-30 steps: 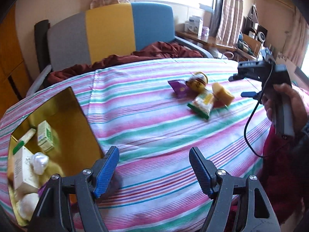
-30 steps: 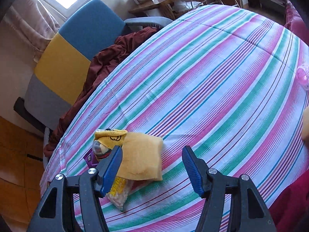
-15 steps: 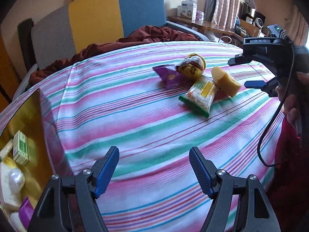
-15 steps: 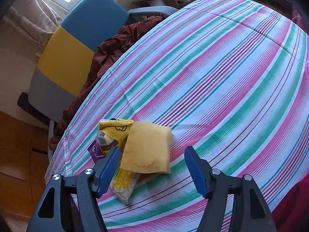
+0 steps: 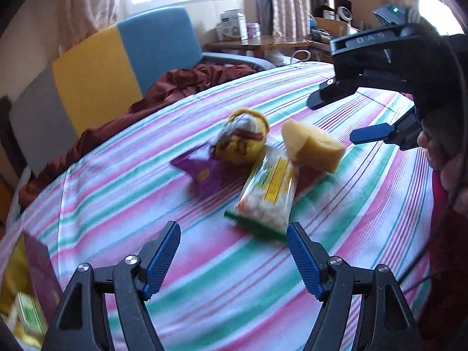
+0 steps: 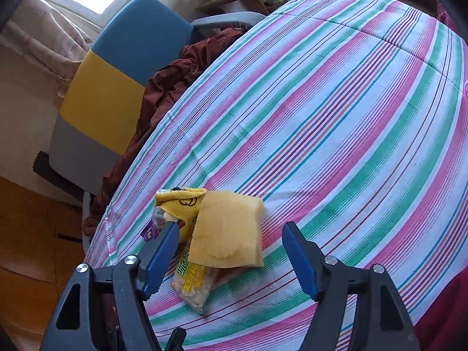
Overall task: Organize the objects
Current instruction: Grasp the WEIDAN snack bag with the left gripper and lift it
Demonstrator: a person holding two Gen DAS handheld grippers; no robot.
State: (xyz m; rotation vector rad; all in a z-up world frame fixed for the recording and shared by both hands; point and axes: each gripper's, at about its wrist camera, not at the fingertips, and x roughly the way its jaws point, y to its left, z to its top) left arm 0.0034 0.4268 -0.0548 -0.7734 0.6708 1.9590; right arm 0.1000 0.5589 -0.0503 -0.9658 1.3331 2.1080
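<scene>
A small pile lies on the striped tablecloth (image 5: 122, 204): a yellow sponge (image 5: 314, 144), a yellow round snack pack (image 5: 244, 143), a clear snack bag with a green edge (image 5: 270, 196) and a purple packet (image 5: 201, 172). My left gripper (image 5: 234, 259) is open and empty, just short of the clear bag. My right gripper (image 6: 231, 256) is open and empty, jaws either side of the sponge (image 6: 228, 229), above it. The right gripper also shows in the left wrist view (image 5: 351, 118), right of the sponge.
A gold-lined box (image 5: 20, 292) with small cartons sits at the table's left edge. A blue, yellow and grey chair (image 5: 117, 58) with a dark red cloth (image 5: 181, 84) stands behind the table. A wooden desk (image 5: 263, 41) with clutter is at the back.
My left gripper has swung right, away from the gold box, and moved close to the pile. My right gripper has moved down toward the sponge. Both stay open.
</scene>
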